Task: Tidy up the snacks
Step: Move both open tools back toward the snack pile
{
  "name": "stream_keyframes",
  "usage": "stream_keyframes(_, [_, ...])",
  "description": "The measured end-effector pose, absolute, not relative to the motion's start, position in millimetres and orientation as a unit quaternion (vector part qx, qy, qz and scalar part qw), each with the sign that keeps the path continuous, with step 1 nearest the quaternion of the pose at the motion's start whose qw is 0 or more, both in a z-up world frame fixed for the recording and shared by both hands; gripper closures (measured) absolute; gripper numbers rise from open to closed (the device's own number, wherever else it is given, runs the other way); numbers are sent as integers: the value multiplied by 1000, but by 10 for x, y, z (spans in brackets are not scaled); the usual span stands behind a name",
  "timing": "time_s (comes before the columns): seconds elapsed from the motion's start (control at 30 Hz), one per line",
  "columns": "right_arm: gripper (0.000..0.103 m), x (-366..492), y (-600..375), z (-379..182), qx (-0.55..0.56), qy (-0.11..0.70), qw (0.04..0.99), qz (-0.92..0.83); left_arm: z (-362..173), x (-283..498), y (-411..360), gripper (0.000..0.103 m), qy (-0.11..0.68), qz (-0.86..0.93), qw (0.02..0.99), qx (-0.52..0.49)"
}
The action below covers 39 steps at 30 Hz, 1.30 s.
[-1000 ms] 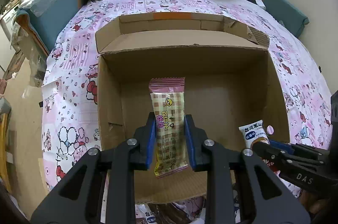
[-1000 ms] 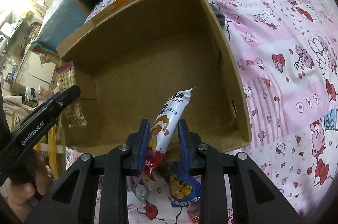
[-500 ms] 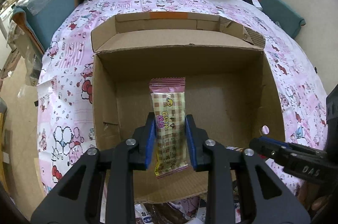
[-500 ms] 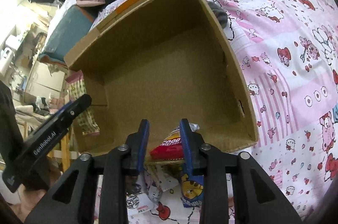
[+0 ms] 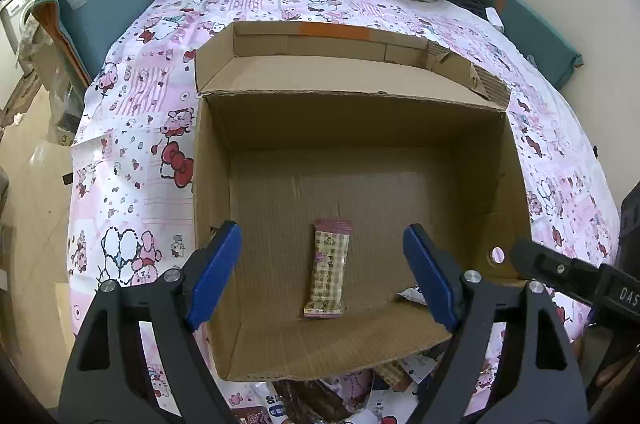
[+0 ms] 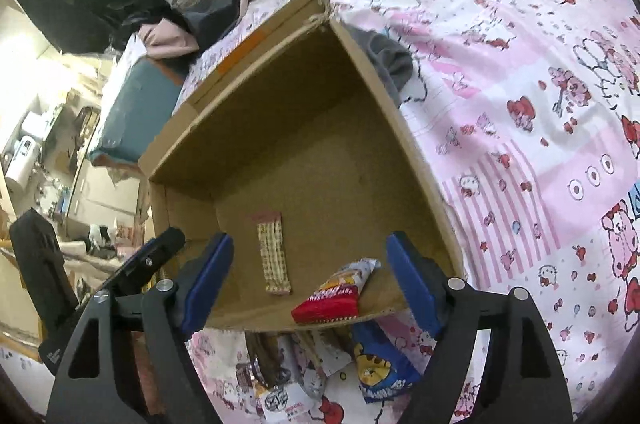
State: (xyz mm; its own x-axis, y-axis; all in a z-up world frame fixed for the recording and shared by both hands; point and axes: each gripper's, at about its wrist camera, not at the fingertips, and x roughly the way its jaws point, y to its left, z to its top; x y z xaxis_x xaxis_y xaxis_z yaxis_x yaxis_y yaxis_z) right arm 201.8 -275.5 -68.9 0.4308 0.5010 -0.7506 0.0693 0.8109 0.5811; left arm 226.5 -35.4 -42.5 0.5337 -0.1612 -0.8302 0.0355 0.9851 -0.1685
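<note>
Pink cartoon-print bed (image 5: 132,152) under my open cardboard box (image 5: 208,216), my left gripper (image 5: 320,276) and right gripper (image 6: 308,280) both with jaws wide apart and empty, checked pink-topped snack bar (image 5: 329,268) flat on the box floor, red-and-white snack packet (image 6: 336,298) in the near corner.

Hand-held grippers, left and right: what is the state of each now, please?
Left hand-held gripper: open, holding nothing.
Right hand-held gripper: open, holding nothing.

Brown cardboard box (image 5: 212,184), checked beige-pink snack bar (image 5: 327,268), pink cartoon-print bedsheet (image 5: 132,152).
</note>
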Motion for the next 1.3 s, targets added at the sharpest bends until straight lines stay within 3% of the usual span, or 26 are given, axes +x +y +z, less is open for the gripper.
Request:
stream_keyframes(0.83, [21,1662,-2751,-551,253,516,810,119,-186,1754,-188,23,453,-32,891,-32])
stream_keyframes(1.3, [21,1200,-2699,-541,250,530,799,137,-276,1349,167,23,501,-4,863,-64])
